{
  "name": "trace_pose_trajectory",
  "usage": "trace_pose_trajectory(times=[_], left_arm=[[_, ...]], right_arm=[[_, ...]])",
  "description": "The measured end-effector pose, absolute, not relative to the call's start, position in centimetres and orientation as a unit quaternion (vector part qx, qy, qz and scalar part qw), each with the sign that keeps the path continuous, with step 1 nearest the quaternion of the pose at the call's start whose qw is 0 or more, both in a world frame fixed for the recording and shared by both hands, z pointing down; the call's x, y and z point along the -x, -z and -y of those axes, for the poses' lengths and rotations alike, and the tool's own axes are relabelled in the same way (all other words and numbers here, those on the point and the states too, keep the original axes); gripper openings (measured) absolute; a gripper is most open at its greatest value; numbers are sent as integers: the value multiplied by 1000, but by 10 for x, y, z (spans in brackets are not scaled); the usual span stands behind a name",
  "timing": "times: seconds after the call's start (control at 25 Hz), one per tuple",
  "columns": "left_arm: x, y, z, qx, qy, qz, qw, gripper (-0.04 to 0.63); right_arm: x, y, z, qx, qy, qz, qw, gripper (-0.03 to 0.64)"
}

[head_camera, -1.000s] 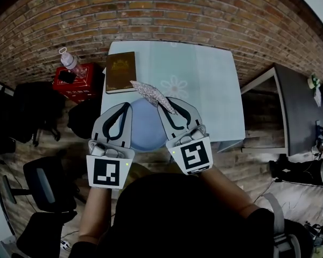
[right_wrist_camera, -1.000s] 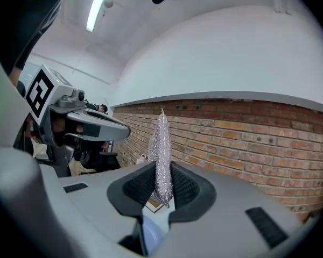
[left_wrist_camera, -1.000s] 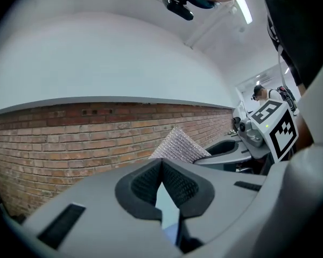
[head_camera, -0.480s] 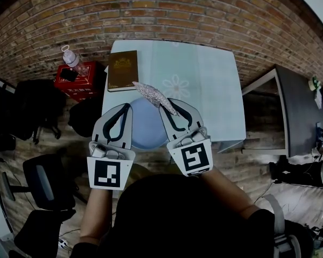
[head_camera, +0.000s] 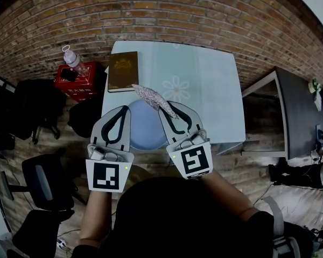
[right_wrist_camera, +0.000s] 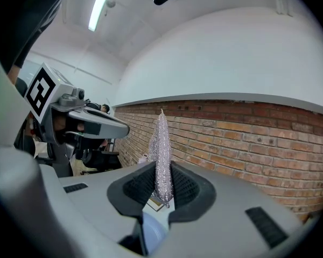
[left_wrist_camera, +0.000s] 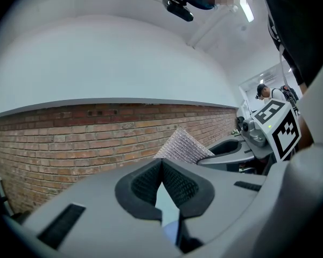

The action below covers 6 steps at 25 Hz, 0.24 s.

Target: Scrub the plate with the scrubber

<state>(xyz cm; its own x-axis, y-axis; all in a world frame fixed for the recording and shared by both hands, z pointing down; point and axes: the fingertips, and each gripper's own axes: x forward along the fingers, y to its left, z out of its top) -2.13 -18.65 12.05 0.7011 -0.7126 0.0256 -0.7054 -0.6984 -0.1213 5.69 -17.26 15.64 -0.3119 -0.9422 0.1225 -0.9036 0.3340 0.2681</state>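
Scrubber (head_camera: 151, 97) — glittery, flat, leaf-shaped mesh

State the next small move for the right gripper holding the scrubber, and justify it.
Probably tip the right gripper down to bring the scrubber onto the plate: its fingers clamp the scrubber, which juts out level, apparently clear of the plate below.
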Motion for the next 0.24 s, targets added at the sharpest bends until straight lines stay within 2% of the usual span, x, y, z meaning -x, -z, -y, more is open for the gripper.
trace_pose_trajectory(times=[0.24], left_arm=[[21, -123, 188, 920, 40, -387, 49, 23]], right_arm=[[-58, -157, 173, -570, 79, 808, 127, 78]])
